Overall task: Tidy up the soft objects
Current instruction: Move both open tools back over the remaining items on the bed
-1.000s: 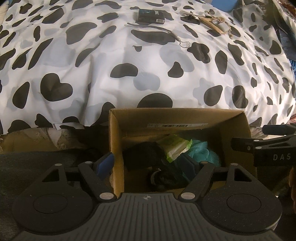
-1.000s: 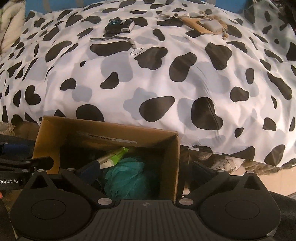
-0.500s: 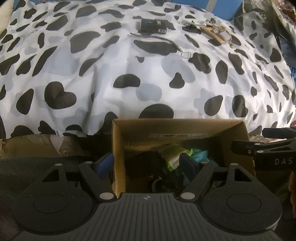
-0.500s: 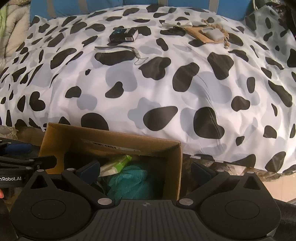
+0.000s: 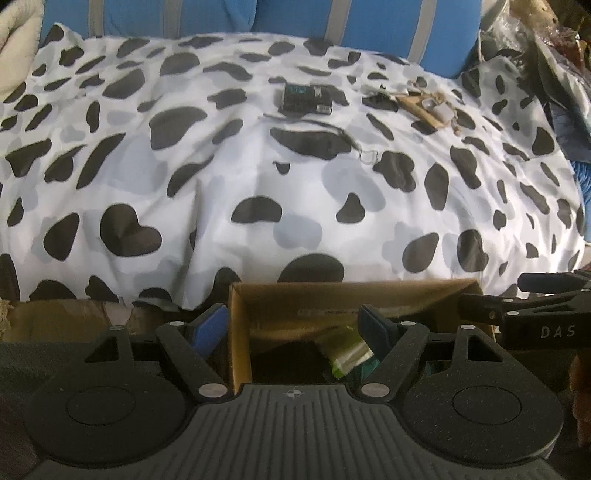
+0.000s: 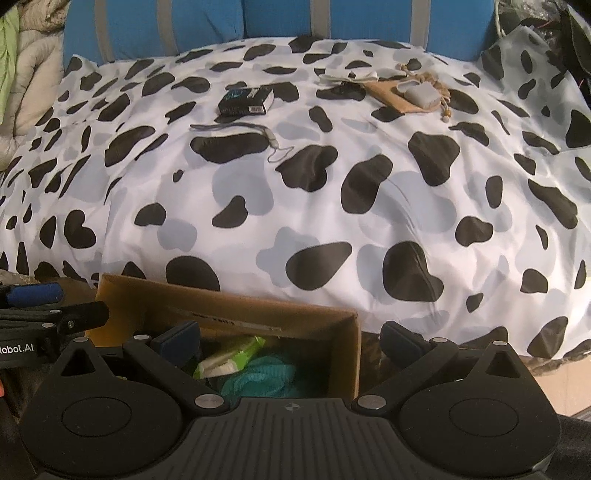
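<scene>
Item 1: cardboard box (image 5: 240,332), open-topped, standing against the foot of the bed at 6 o'clock in both wrist views.

Item 2: contents of the box. A green-and-white packet (image 6: 231,360) lies against a teal mesh puff (image 6: 258,378); from the left wrist I see the packet (image 5: 345,354) near the box's middle, with dark material beside it that I cannot identify.

Item 3: my left gripper (image 5: 291,328), jaws wide, nothing between the pads. One blue pad sits outside the box's wall at 8 o'clock, the other inside the box above the packet.

Item 4: my right gripper (image 6: 291,338), jaws wide, nothing gripped. One pad is inside the box, the other outside its wall at 4 o'clock.

Item 5: bed cover (image 6: 332,192), white with black and grey cow patches, filling the view above the box.

Item 6: small black carton (image 6: 245,99) at 12 o'clock on the cover, a grey strap (image 6: 236,127) just below it.

Item 7: grey case (image 6: 421,94) on a tan pouch at 1 o'clock.

Item 8: blue striped cushions (image 5: 332,22) behind the bed.
</scene>
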`<state>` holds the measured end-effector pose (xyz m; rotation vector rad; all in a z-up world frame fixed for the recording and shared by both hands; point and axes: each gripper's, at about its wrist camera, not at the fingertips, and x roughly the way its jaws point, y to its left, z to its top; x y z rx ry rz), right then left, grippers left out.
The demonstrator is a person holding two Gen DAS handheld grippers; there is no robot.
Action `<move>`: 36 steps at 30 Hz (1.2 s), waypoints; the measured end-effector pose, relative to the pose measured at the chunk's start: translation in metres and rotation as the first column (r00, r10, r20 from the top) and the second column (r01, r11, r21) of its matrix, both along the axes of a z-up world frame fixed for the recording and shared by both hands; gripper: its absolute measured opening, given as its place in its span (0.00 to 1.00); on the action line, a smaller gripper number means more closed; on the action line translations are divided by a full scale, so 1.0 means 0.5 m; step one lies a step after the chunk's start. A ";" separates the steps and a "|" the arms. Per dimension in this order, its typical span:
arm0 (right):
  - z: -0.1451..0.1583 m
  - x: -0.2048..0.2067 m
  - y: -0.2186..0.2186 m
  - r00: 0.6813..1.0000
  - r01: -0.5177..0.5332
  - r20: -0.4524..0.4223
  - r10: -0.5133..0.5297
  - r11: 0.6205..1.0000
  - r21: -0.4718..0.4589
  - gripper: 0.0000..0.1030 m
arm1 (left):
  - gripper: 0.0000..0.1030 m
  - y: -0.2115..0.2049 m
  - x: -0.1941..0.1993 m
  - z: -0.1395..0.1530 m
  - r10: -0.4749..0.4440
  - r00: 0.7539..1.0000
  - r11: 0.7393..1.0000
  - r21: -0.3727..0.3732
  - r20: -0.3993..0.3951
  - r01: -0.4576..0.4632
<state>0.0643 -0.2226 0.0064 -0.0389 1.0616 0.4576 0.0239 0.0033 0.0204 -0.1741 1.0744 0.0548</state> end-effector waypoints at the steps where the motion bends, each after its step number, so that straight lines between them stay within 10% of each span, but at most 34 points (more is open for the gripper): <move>1: 0.002 0.001 0.000 1.000 0.000 0.007 0.000 1.000 0.003 1.00 | 0.75 0.000 0.001 0.002 -0.001 1.000 1.000 0.003 0.008 0.001; 36: 0.046 0.133 -0.001 0.983 0.008 0.181 -0.019 0.998 0.064 1.00 | 0.75 0.029 0.109 0.023 -0.037 0.987 0.993 0.120 0.153 0.019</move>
